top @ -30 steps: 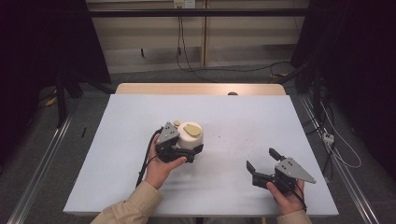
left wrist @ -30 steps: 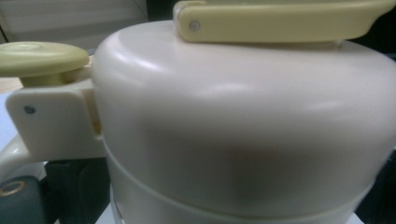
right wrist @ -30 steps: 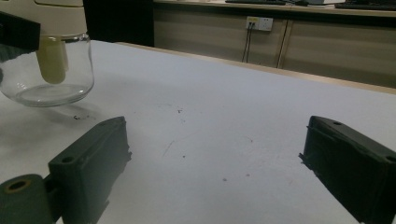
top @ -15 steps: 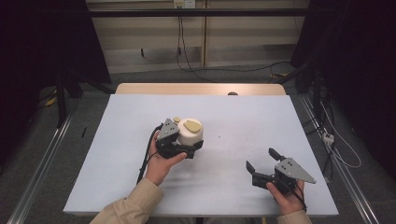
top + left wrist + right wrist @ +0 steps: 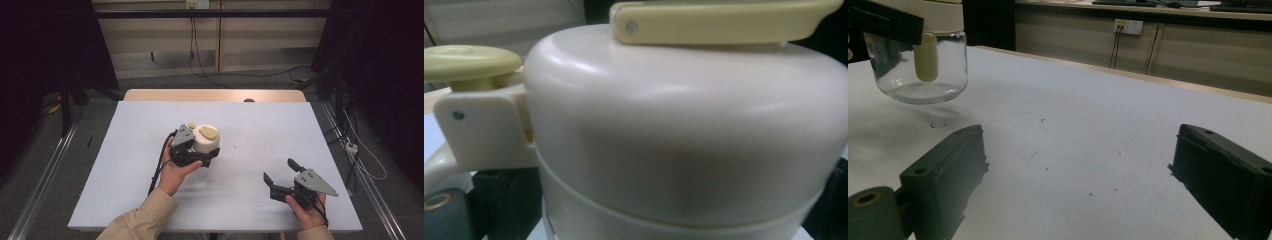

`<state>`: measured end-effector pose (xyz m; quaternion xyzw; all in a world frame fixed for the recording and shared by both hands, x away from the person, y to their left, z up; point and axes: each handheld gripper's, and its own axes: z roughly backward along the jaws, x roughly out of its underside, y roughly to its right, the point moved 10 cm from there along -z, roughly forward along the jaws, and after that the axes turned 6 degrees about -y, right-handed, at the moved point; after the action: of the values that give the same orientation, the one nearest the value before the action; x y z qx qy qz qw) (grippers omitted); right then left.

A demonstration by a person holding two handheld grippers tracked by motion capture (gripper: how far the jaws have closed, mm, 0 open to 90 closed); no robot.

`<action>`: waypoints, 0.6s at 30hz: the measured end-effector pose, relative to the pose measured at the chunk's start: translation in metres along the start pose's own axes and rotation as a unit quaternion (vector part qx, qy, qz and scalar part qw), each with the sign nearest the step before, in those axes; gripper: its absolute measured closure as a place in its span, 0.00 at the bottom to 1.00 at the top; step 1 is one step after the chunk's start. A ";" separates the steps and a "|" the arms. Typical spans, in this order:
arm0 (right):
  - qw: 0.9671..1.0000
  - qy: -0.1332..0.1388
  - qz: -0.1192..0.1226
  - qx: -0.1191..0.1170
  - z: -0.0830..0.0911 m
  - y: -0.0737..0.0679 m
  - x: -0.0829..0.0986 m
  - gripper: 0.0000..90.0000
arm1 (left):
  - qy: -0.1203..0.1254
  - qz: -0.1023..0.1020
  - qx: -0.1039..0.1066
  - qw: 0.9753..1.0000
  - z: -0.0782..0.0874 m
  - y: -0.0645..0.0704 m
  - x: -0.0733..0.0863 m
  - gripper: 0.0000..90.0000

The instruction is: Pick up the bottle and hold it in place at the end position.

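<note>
The jar [image 5: 206, 142], glass below and a cream lid with a yellow handle on top, is near the middle of the tabletop [image 5: 120, 165], lifted just off it. The left gripper [image 5: 197, 156] clamps it around the lid. The right gripper [image 5: 280, 176] rests well apart, jaws spread and empty. This looks like a carry; next comes a level set-down.

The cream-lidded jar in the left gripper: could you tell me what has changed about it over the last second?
The left gripper, shut on the jar, has carried it slightly forward, away from the person; in the right gripper view its glass base appears to hang just above the table. Nothing was taken up or released. The right gripper stayed open in the same spot near the table's right front.
</note>
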<state>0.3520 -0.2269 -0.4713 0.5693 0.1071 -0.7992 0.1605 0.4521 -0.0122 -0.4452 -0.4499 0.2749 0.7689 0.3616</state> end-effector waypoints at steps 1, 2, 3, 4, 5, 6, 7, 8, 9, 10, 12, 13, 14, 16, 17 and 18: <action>1.000 0.000 -0.001 0.000 0.000 0.000 0.000 0.07 | 0.000 0.000 0.000 1.000 -0.001 0.000 0.000 0.06; 1.000 0.000 -0.001 0.000 0.000 0.000 0.000 0.07 | -0.002 -0.002 0.000 1.000 -0.002 0.000 0.000 0.06; 1.000 0.000 -0.001 0.000 0.000 0.000 0.000 0.07 | -0.002 -0.002 0.000 1.000 -0.003 0.000 0.000 0.06; 1.000 0.000 0.000 0.000 0.000 0.000 0.000 0.07 | 0.000 0.000 0.000 1.000 -0.004 0.000 -0.001 0.06; 1.000 0.000 0.000 0.000 0.000 0.000 0.000 0.07 | 0.000 -0.001 0.000 1.000 -0.005 0.000 -0.001 0.06; 1.000 0.000 0.000 0.000 0.000 0.000 0.000 0.07 | 0.000 -0.001 -0.001 1.000 -0.006 0.000 -0.002 0.06; 1.000 0.000 0.000 0.000 0.000 0.000 0.000 0.07 | 0.001 -0.001 -0.002 1.000 -0.006 -0.001 -0.002 0.06; 1.000 0.000 0.000 0.000 0.000 0.000 0.000 0.07 | 0.001 -0.001 -0.003 1.000 -0.007 -0.002 -0.003 0.06; 1.000 0.000 -0.001 0.000 0.000 0.000 0.000 0.07 | 0.001 0.000 -0.003 1.000 -0.008 -0.002 -0.003 0.06; 1.000 0.000 0.000 0.000 0.000 0.000 0.000 0.07 | -0.001 0.000 -0.003 1.000 -0.009 -0.003 -0.003 0.06; 1.000 0.000 -0.001 0.000 0.000 0.000 0.000 0.07 | -0.004 -0.001 -0.006 1.000 -0.011 -0.005 -0.003 0.06; 1.000 0.000 -0.001 0.000 0.000 0.000 0.000 0.07 | -0.004 0.001 -0.007 1.000 -0.011 -0.005 -0.003 0.06; 1.000 0.000 -0.001 0.000 0.000 0.000 0.000 0.07 | -0.003 0.000 -0.008 1.000 -0.012 -0.006 -0.004 0.06; 1.000 0.000 -0.001 0.000 0.000 0.000 0.000 0.07 | -0.003 0.001 -0.008 1.000 -0.014 -0.006 -0.005 0.06; 1.000 0.000 -0.001 0.000 0.000 0.000 0.000 0.07 | -0.003 0.001 -0.008 1.000 -0.015 -0.006 -0.005 0.06; 1.000 0.001 0.000 -0.001 0.000 0.000 0.000 0.07 | -0.003 0.001 -0.008 1.000 -0.016 -0.006 -0.005 0.06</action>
<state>0.3520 -0.2266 -0.4712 0.5695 0.1083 -0.7988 0.1607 0.4667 -0.0216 -0.4483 -0.4503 0.2676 0.7729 0.3581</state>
